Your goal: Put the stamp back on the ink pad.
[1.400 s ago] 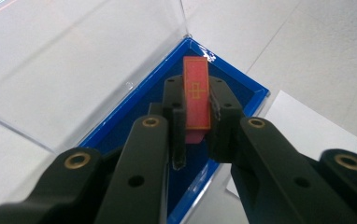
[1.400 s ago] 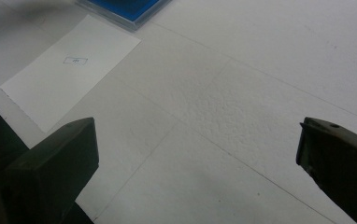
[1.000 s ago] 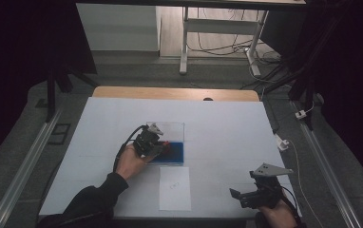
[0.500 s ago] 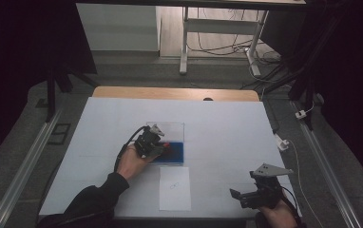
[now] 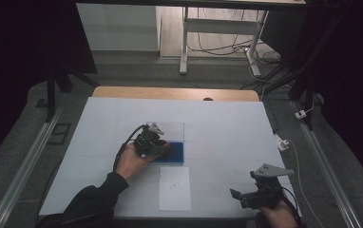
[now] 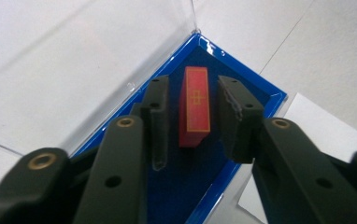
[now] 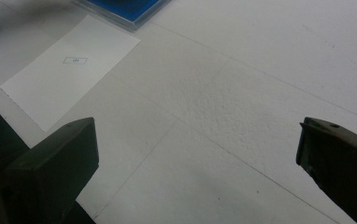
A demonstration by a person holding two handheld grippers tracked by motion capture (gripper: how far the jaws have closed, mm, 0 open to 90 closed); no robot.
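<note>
- The left gripper [image 5: 163, 144] is above the blue tray [image 5: 176, 153], which lies near the middle of the white table [image 5: 217, 128]; the person's left hand [image 5: 131, 159] holds it from the near side.
- In the left gripper view, the red block [image 6: 194, 106] lies flat on the dark blue floor of the tray [image 6: 200, 186], between the two black jaws.
- The jaws have just been opening: there is now a small gap on each side of the block, so the pads [image 6: 236, 114] do not press on it (the block rests on the tray by itself).
- The block has a thin yellow frame and a small yellow mark on its top face, and its long side runs along the jaws' own direction.
- A clear lid [image 6: 97, 56] stands up from the far edge of the tray, and its corner meets the bright blue rim.
- The right gripper [image 5: 251, 197] is at the near right corner of the table, well apart from the tray, in the person's right hand [image 5: 277, 216].
- Its jaws stand wide apart with nothing between them (in the right gripper view there is just the bare table surface under them).
- A white sheet of paper [image 5: 175, 188] lies flat on the table just in front of the tray, on the person's side; it has a small printed mark near its middle.
- In the right gripper view the same paper [image 7: 69, 70] is at the upper left, with a corner of the tray [image 7: 125, 9] just beyond it.
</note>
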